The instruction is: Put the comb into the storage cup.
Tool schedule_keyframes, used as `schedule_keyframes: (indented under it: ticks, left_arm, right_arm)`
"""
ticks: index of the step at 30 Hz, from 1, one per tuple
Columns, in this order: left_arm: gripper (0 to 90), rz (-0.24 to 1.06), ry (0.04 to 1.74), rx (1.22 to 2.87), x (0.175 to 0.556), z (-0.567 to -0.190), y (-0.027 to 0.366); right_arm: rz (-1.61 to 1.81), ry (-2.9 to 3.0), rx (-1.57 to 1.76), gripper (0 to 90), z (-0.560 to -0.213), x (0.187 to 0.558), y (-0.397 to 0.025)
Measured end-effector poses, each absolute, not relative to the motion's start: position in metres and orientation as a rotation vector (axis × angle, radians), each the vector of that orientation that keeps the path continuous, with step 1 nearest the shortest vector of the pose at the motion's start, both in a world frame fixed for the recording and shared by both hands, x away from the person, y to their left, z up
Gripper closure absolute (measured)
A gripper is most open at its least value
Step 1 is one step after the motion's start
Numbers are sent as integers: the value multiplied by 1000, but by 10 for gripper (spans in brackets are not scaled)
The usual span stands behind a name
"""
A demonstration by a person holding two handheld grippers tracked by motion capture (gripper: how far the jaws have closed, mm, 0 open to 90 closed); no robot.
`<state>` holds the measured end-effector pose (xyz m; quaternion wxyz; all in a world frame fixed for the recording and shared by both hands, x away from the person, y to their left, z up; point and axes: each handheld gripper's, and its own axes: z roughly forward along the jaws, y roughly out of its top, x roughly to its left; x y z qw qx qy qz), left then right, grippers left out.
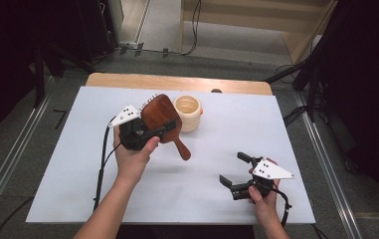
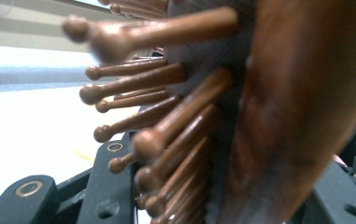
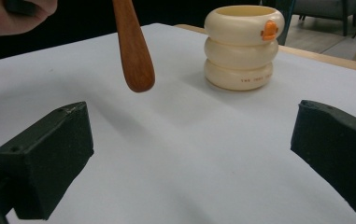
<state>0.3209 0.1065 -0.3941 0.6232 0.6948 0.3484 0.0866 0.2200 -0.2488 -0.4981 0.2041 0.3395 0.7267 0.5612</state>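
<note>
Wooden brush (image 1: 160,118) pinched in left gripper (image 1: 149,132), near far edge; could slip. Right gripper (image 1: 234,174) wide apart, holding nothing.

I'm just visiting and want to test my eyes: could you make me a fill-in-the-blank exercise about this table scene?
1. The left gripper holds a brown wooden ____ with round-tipped bristles.
2. The cream ribbed cup stands ____ on the white table.
3. The right gripper has its jaws ____, holding nothing.

Missing words: hairbrush; upright; open
</note>
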Motion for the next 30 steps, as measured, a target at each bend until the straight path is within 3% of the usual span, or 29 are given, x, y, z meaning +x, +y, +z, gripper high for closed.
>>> schedule_keyframes:
  ticks: [30]
  left_arm:
    - [546,234,819,1556,355,-375,112]
  right_arm:
    - [1504,1980,1036,0,-511,208,-303]
